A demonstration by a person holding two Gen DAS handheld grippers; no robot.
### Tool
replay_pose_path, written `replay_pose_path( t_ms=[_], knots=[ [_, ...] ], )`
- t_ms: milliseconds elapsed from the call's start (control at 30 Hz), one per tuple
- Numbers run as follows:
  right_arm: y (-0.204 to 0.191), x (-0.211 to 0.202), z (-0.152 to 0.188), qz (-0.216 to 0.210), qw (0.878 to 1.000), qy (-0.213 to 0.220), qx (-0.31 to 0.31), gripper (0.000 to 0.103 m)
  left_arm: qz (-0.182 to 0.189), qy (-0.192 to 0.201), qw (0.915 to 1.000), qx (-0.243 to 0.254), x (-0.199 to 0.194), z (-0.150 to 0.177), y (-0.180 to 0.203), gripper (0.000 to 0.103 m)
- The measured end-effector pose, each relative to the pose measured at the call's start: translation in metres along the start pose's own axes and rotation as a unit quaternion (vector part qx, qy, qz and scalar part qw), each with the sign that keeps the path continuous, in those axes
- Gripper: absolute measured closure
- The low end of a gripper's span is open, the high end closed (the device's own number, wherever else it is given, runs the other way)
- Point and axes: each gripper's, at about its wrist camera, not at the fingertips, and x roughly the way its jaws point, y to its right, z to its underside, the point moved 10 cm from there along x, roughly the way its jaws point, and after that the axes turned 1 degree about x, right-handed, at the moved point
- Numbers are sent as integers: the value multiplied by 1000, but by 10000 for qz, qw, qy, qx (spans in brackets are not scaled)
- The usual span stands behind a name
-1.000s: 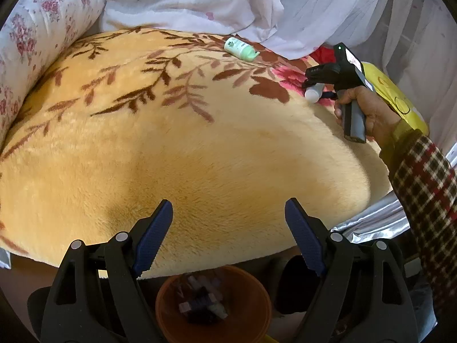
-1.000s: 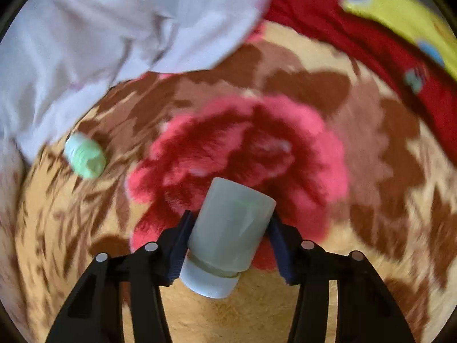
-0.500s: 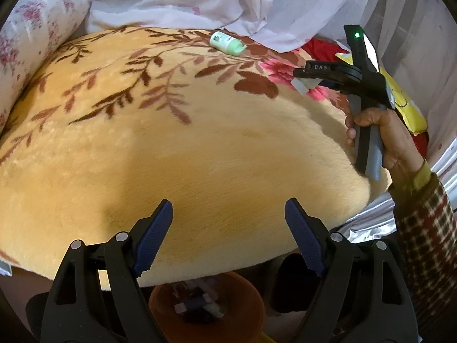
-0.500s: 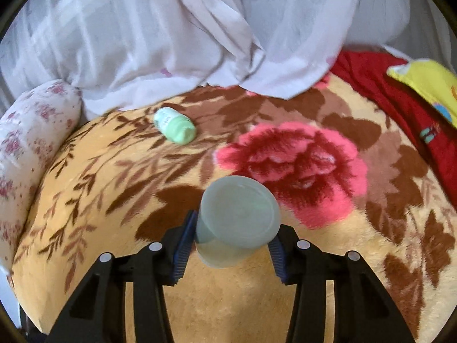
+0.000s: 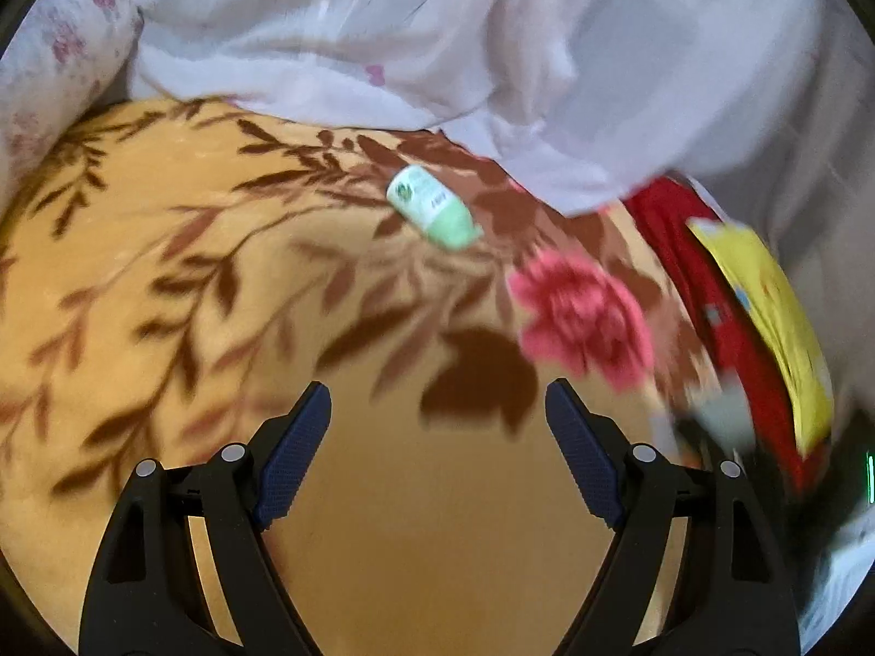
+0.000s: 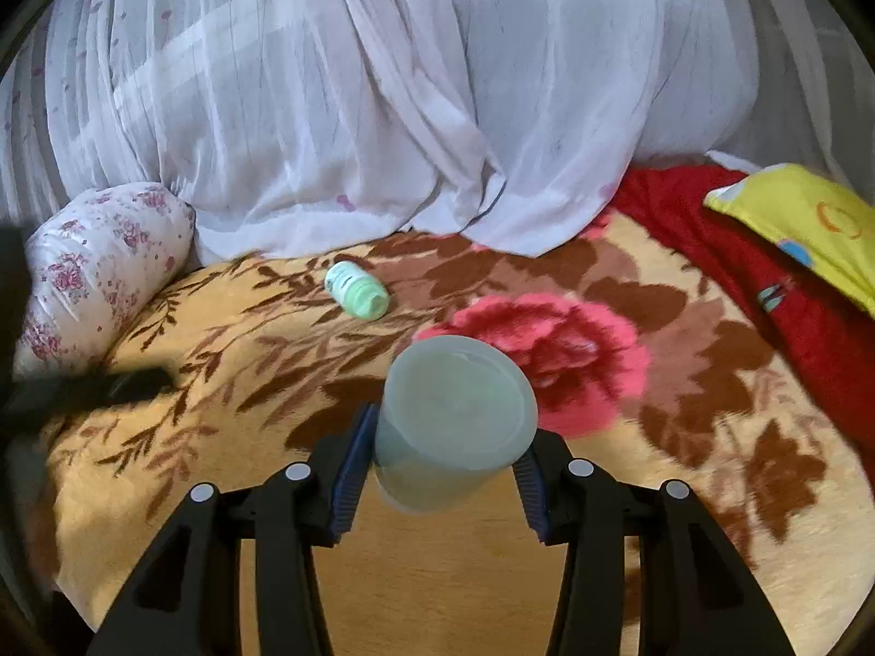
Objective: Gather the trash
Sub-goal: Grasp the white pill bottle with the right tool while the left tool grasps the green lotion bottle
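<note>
A: Nearest first. What is the right gripper doing?

B: It is pinching a pale translucent container, one blue pad on each side, with its round flat end turned toward the camera. The container is off the bed, above the yellow blanket.

A: And the left gripper?

B: Spread wide, nothing between its fingers. It hangs over the plain yellow part of the blanket.

A: Is there other trash further out?

B: A small green bottle lies on its side on the brown leaf pattern, just left of the pink flower. From the right wrist the same bottle sits beyond the held container, near the hem of the white curtain.

A: What lies around the edges?

B: A floral bolster pillow is at the far left. A red cloth and a yellow cushion are at the far right. Low on the right of the left view there is a blurred shape I cannot make out.
</note>
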Motion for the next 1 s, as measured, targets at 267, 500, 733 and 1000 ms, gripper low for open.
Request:
replay_pose_path(
  t_ms=[267, 500, 733, 1000],
  knots=[
    [14, -10, -3, -104, 9996, 257, -25, 56, -594, -138, 9943, -869, 102, -74, 2, 24],
    [8, -31, -11, -336, 9980, 524, -77, 57, -1280, -65, 9855, -1113, 156, -103, -1, 24],
    [1, -29, -9, -447, 9978, 473, -98, 58, -1478, -122, 9834, -1042, 188, -112, -12, 48],
    [-6, -29, -8, -482, 9977, 455, -126, 62, -1173, 102, 9926, -287, 147, -97, -21, 49]
  ],
)
